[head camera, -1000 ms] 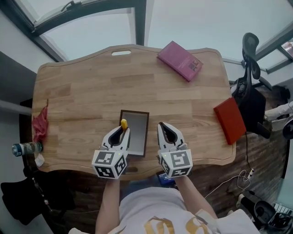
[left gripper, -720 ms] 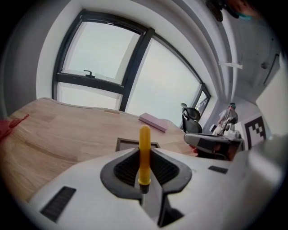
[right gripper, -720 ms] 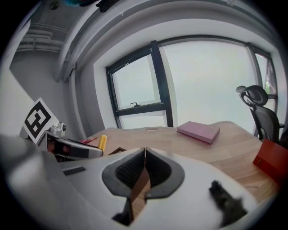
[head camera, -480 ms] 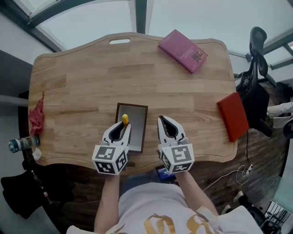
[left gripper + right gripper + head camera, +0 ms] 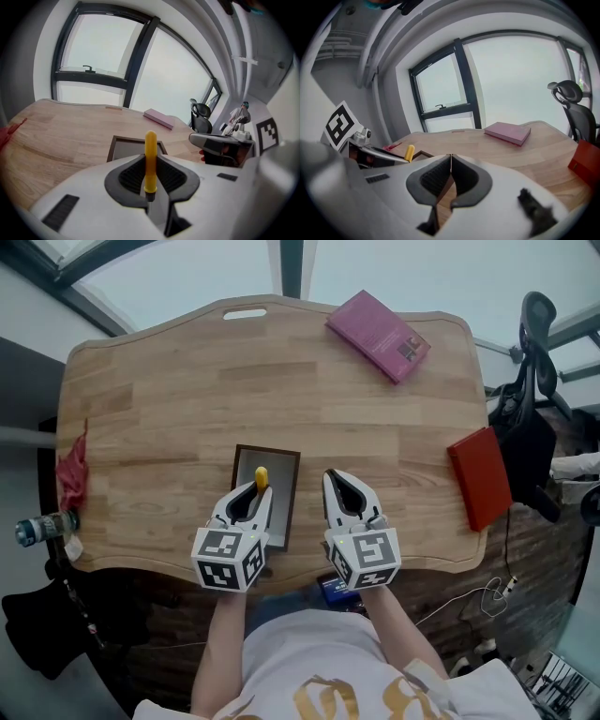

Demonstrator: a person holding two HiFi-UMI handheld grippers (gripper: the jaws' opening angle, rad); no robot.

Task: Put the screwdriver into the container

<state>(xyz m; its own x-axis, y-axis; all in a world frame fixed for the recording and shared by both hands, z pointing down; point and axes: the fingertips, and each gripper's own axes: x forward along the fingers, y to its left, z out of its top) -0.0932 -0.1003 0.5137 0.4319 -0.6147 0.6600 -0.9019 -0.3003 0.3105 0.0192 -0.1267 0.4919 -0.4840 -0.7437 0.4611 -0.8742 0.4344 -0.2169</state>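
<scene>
My left gripper [image 5: 251, 497] [image 5: 150, 161] is shut on the yellow-handled screwdriver [image 5: 150, 159], whose handle [image 5: 261, 478] sticks out past the jaw tips. It hovers over the near part of the container [image 5: 281, 498], a shallow dark-framed rectangular tray with a grey inside [image 5: 123, 148]. The right gripper [image 5: 343, 489] [image 5: 450, 161] sits just right of the tray, jaws together with nothing between them. In the right gripper view the yellow handle [image 5: 409, 152] shows at the left.
A pink book [image 5: 380, 336] lies at the far right of the wooden table [image 5: 169, 418]; a red book [image 5: 480, 476] overhangs the right edge. A red rag [image 5: 71, 472] and a bottle [image 5: 42, 526] sit at the left edge. An office chair [image 5: 527, 409] stands to the right.
The left gripper with the screwdriver has edged slightly forward over the tray. The head view has shifted a little. The right gripper stays where it was.
</scene>
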